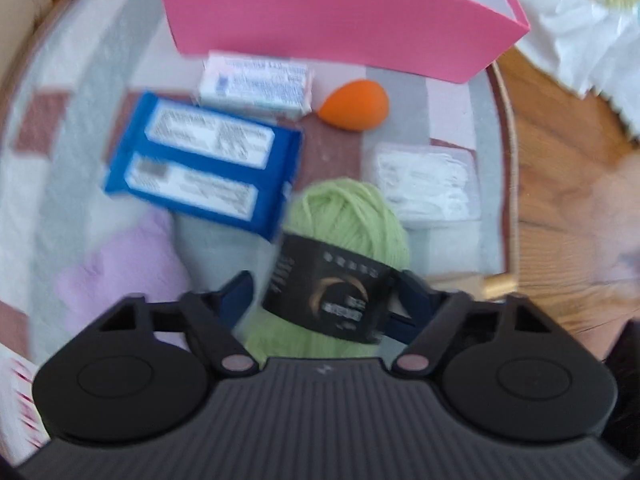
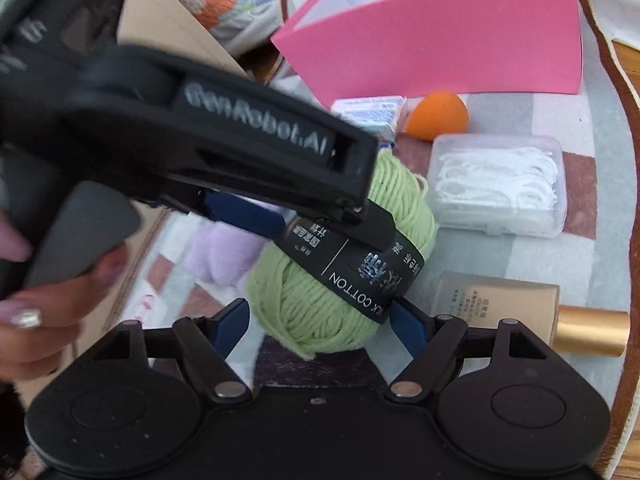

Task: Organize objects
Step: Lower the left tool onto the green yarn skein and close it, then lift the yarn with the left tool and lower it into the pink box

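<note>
Yarn point(image 2: 344, 264), a light green ball with a black paper band point(image 2: 360, 280) around its middle, lies on the desk point(image 2: 600, 264), which is covered by a checked cloth of grey, white and dull red. Both tools are at this ball. The left gripper point(image 1: 320, 300) comes from above; its blue fingers point(image 1: 412, 300) stand on either side of the band, and in the right wrist view one of them lies against the band. The picture is blurred, so it seems the pads touch but I cannot tell if they really press. The right gripper point(image 2: 320, 320) has its blue fingers point(image 2: 408, 328) apart on both sides of the lower end of the ball, the right one touching the band, the left one with a small gap.

Just beside the yarn, on its right, stands a clear plastic box point(image 2: 498, 184) with white floss picks. Behind the ball lie an orange sponge point(image 2: 440, 114) of egg form and a small white carton point(image 2: 368, 114). A blue packet point(image 1: 200, 164) lies to the left, and a soft lilac thing point(image 1: 120, 268) near it. A pink box point(image 2: 436, 44), open on top, stands at the back. A beige bottle point(image 2: 496, 304) with a gold cap lies at the right edge. A person's hand point(image 2: 52, 308) holds the left tool.
</note>
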The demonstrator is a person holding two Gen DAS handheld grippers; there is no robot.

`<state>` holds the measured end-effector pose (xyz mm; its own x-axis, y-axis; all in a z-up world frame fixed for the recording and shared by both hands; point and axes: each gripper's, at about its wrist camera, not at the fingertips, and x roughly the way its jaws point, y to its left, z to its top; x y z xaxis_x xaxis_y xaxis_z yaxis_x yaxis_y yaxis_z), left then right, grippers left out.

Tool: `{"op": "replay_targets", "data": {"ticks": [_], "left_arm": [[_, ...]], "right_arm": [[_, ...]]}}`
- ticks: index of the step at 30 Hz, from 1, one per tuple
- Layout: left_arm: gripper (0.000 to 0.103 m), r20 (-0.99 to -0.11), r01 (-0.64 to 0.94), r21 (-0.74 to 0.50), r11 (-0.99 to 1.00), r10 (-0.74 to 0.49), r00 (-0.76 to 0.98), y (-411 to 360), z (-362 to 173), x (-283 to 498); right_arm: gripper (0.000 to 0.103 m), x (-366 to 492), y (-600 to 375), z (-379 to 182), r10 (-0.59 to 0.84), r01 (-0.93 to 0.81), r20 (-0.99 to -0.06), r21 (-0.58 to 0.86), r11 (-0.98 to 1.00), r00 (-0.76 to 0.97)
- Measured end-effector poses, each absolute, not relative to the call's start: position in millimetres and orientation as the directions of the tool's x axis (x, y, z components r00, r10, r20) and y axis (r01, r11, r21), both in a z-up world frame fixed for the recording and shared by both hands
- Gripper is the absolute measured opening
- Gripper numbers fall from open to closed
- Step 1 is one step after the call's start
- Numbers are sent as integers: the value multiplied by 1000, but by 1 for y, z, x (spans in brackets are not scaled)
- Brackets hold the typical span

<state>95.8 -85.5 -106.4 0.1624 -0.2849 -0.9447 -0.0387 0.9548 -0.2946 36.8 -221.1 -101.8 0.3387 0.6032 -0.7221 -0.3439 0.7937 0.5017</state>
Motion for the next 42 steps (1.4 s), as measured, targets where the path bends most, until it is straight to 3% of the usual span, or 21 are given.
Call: {"op": "replay_targets", "data": {"ticks": [3,8,13,18,25,33,42], "left_arm": [[66,-923,-137,-375,917,-355,151,-70,-115,95],[66,-878,-180,-473,863,-442,184,-52,-122,88],[66,-862,-138,-485,864,-445,242,-51,-127,74],[56,-845,-98,-502,859,-464,267,-52,-117,77],[56,-824,-59,-495,867,-447,348,-57,-50,92],[56,-724,60,-531,845,-490,486,-72,26,122],[56,-701,234,-447,864,-500,509,-101,31,207]], "right_arm": [[68,24,-206,-93,507,-406,-752,344,846,420],[67,6,-197,-74,446,-470,-734,195,861,513],[72,-4,-185,-79,395,-458,-778,158,875,488],[57,-16,-172,-73,359,-455,-774,104,885,521],[56,-7,-173,-14,349,-445,-742,77,892,572],[57,29,-204,59,335,-432,-689,35,901,643],[57,111,-224,67,276,-368,-697,18,930,662]]}}
